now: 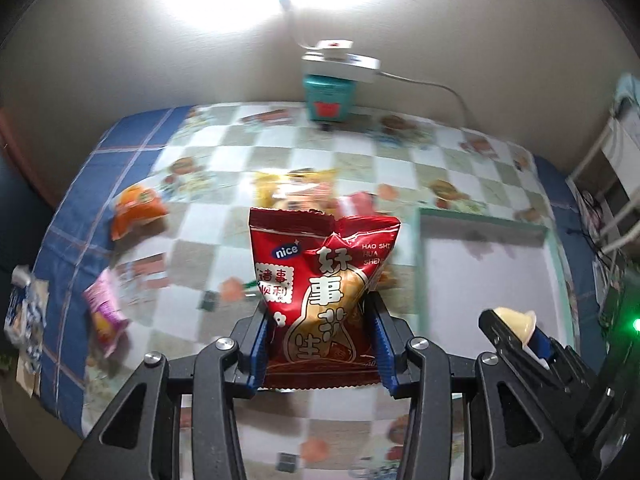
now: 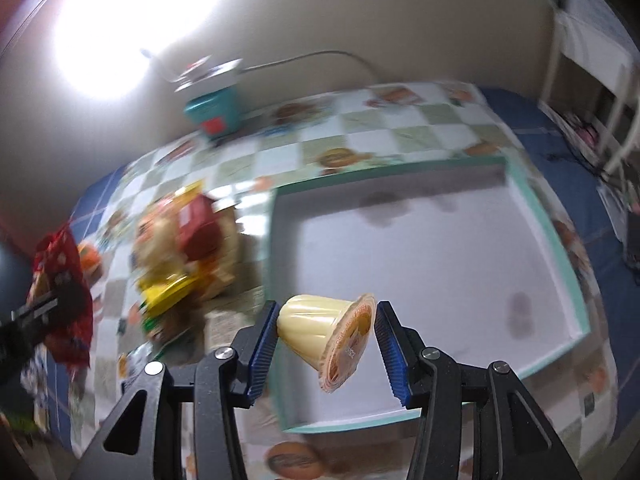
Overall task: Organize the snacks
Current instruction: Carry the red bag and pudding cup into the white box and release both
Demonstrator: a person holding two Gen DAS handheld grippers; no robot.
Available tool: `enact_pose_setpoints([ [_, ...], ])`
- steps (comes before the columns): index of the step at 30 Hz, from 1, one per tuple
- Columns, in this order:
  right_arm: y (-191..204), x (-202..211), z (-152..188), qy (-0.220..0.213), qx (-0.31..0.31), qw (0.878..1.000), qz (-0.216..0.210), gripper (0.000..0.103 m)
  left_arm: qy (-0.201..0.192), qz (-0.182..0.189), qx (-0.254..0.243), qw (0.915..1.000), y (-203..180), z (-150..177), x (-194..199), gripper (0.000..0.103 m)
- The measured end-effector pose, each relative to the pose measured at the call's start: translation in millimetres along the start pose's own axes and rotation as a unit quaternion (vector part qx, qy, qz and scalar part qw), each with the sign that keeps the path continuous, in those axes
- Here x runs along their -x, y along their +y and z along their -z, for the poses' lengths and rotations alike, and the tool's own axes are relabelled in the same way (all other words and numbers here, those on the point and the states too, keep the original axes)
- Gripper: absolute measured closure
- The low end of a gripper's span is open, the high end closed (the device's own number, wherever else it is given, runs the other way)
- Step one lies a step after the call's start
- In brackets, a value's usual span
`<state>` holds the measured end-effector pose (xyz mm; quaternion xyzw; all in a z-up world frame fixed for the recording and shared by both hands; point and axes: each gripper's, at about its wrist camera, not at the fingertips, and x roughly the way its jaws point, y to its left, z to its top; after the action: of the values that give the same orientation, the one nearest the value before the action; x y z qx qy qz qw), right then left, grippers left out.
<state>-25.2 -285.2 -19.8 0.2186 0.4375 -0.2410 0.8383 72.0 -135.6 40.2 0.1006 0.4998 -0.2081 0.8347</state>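
One red peanut bag [image 1: 320, 292] clamped in left jaws, one pudding cup [image 2: 328, 334] in right

snack pile [image 2: 184, 256] — left of tray [image 2: 560, 248]

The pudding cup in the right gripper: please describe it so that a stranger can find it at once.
Find the shallow white tray with a mint-green rim on the checkered tablecloth. Above its near-left corner, the right gripper is shut on a pale yellow pudding cup, lying sideways. Unlike the red peanut bag in the left gripper, it is small, smooth plastic, with an orange foil lid.
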Motion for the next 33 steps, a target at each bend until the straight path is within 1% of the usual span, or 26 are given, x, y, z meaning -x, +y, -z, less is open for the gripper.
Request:
enact_pose_setpoints([
  [4,-40,-9,-8,0.014,-0.055,0.998,0.030,0.051,0.010,0.010,-0.032,0.9994,-36,0,-11,0.057],
  [8,-87,-16,-13,0.023,-0.120,0.991,0.049,0.051,0.019,0.021,-0.065,0.9975,-71,1,-22,0.057],
  [12,-123,-16,-14,0.023,-0.167,0.983,0.068,0.051,0.028,0.032,-0.096,0.9945,-106,3,-37,0.057],
  [17,-157,-19,-14,0.026,-0.207,0.974,0.087,0.051,0.045,0.048,-0.116,0.9911,-135,7,-60,0.057],
  [19,-164,-22,-13,0.029,-0.215,0.972,0.088,0.051,0.053,0.048,-0.124,0.9897,-144,10,-71,0.057],
  [21,-168,-25,-14,0.031,-0.216,0.971,0.098,0.051,0.059,0.053,-0.125,0.9890,-150,12,-82,0.057],
  [27,-180,-35,-13,0.039,-0.224,0.967,0.114,0.051,0.074,0.065,-0.130,0.9866,-162,19,-110,0.057],
  [33,-185,-43,-14,0.046,-0.226,0.966,0.119,0.051,0.083,0.072,-0.131,0.9853,-166,21,-124,0.057],
])
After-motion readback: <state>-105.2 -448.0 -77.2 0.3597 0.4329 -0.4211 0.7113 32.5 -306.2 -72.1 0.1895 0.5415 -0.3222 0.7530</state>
